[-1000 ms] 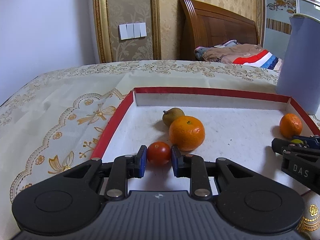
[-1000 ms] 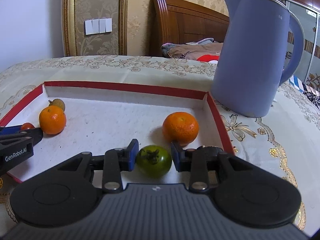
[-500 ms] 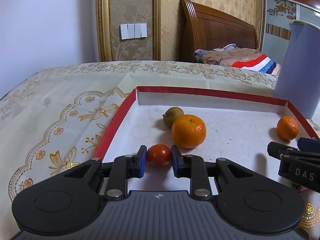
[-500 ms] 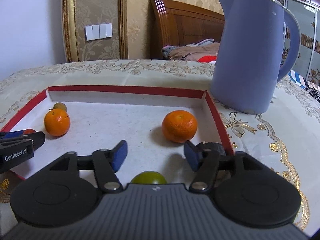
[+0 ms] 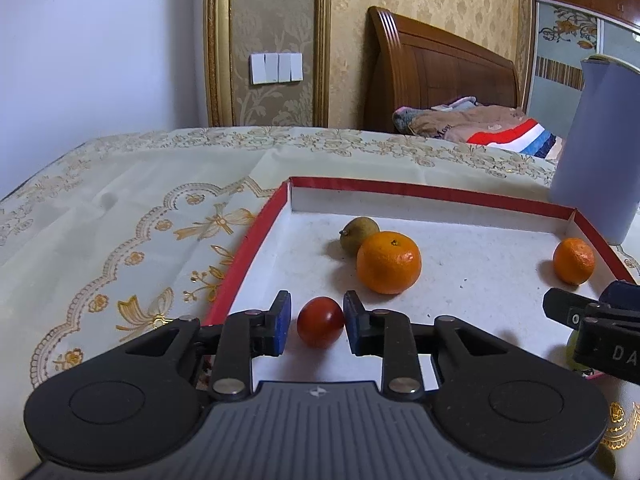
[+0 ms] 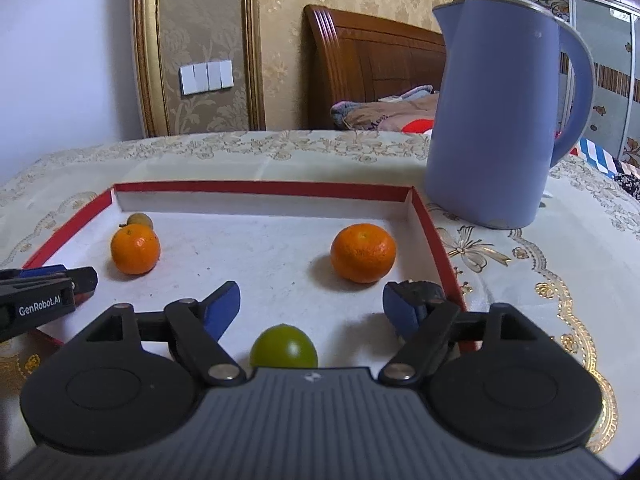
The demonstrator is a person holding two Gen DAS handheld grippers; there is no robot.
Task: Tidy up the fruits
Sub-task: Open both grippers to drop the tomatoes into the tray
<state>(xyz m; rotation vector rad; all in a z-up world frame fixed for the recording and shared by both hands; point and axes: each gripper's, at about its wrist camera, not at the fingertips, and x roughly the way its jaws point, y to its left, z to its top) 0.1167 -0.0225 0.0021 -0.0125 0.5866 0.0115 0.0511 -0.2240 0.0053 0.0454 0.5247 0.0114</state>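
A red-rimmed white tray (image 5: 248, 256) (image 6: 436, 240) holds the fruit. My left gripper (image 5: 316, 322) is open around a small red tomato (image 5: 320, 322) resting on the tray floor, with a gap at the left pad. Behind it sit an orange (image 5: 389, 262) and a small brown-green fruit (image 5: 358, 230). A second orange (image 5: 574, 261) (image 6: 363, 253) lies at the tray's right side. My right gripper (image 6: 312, 306) is open wide and pulled back; a green fruit (image 6: 284, 347) lies on the tray just under its body.
A tall blue kettle (image 6: 500, 120) (image 5: 596, 152) stands on the embroidered tablecloth (image 5: 120, 216) right of the tray. A small dark object (image 6: 420, 288) sits by the tray's front right corner. A wooden bed headboard (image 5: 436, 80) stands behind the table.
My right gripper let go of the green fruit, opened wide and drew back. My left gripper opened off the red tomato and drew back a little.
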